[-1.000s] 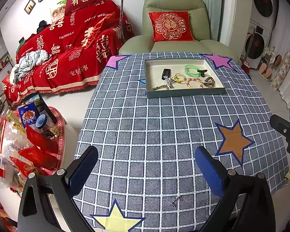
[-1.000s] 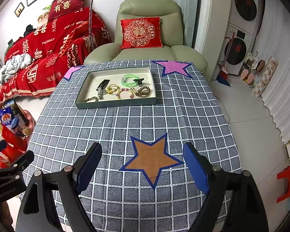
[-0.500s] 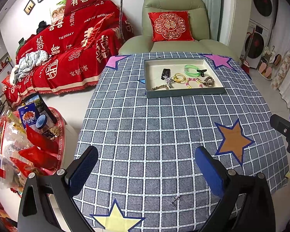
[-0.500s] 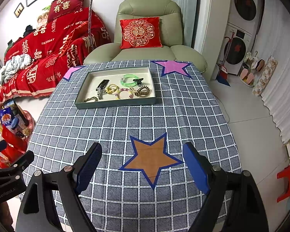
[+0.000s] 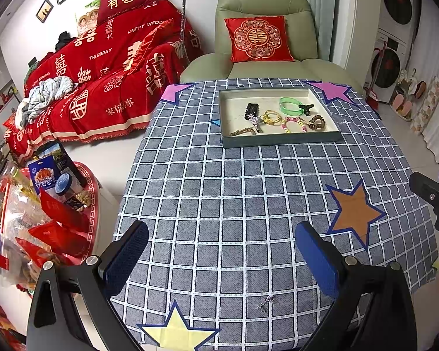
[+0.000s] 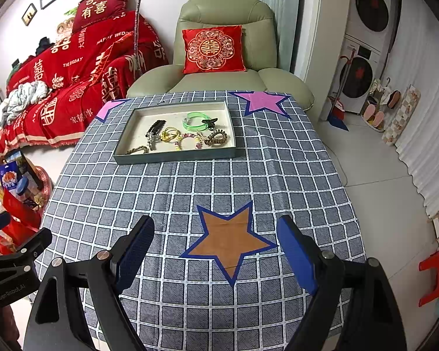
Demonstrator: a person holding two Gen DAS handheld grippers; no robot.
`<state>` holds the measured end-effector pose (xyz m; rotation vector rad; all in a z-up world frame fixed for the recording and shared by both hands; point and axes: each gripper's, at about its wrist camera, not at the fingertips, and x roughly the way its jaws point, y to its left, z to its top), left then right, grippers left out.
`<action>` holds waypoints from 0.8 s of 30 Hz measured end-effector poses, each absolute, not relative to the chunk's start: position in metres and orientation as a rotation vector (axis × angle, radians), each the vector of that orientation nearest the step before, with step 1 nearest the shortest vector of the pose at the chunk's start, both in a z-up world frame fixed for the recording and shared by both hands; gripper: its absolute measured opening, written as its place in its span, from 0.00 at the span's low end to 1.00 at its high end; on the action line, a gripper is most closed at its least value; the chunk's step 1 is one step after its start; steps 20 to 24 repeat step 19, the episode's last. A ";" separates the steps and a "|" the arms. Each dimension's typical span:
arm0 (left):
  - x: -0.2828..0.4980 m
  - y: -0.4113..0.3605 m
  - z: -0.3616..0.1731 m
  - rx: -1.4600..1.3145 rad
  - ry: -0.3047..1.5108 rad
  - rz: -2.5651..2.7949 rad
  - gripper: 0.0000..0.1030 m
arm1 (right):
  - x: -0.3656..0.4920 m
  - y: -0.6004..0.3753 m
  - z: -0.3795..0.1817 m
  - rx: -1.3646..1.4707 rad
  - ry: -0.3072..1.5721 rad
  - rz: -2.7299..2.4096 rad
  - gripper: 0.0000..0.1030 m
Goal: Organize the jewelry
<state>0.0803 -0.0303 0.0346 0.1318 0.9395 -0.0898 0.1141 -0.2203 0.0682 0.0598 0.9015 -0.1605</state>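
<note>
A grey-green tray [image 5: 281,142] [image 6: 175,155] sits at the far side of the checked tablecloth. It holds a green bangle [image 5: 289,106] [image 6: 194,121], a black hair clip [image 5: 251,108], yellow rings [image 5: 270,117], a pastel bead bracelet [image 5: 292,124] and a brown bead bracelet [image 5: 317,121] [image 6: 216,138]. A small silvery trinket [image 5: 265,302] lies on the cloth near the front edge, between my left gripper's fingers. My left gripper [image 5: 219,247] hangs open above the cloth. My right gripper [image 6: 215,241] is open over an orange star patch [image 6: 228,241], holding nothing.
A green armchair [image 6: 225,46] with a red cushion stands behind the table, and a red-draped sofa [image 5: 102,67] is at the left. A low red table with snacks [image 5: 29,213] is at the near left. Washing machines [image 6: 365,29] line the right wall.
</note>
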 end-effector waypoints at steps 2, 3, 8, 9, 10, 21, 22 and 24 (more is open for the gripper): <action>0.080 -0.031 0.034 0.131 0.942 -0.091 1.00 | 0.114 -0.220 0.068 0.060 0.901 -0.161 0.85; 0.080 -0.030 0.034 0.132 0.943 -0.093 1.00 | 0.114 -0.220 0.068 0.060 0.902 -0.160 0.85; 0.081 -0.030 0.034 0.134 0.945 -0.094 1.00 | 0.114 -0.220 0.068 0.060 0.902 -0.161 0.85; 0.081 -0.030 0.034 0.132 0.945 -0.094 1.00 | 0.113 -0.219 0.068 0.060 0.902 -0.161 0.85; 0.081 -0.030 0.034 0.130 0.945 -0.095 1.00 | 0.114 -0.220 0.068 0.060 0.902 -0.161 0.85; 0.079 -0.030 0.035 0.127 0.937 -0.116 1.00 | 0.113 -0.219 0.068 0.060 0.901 -0.161 0.85; 0.079 -0.030 0.035 0.127 0.937 -0.116 1.00 | 0.113 -0.219 0.068 0.060 0.901 -0.161 0.85; 0.079 -0.030 0.035 0.127 0.937 -0.116 1.00 | 0.113 -0.219 0.068 0.060 0.901 -0.161 0.85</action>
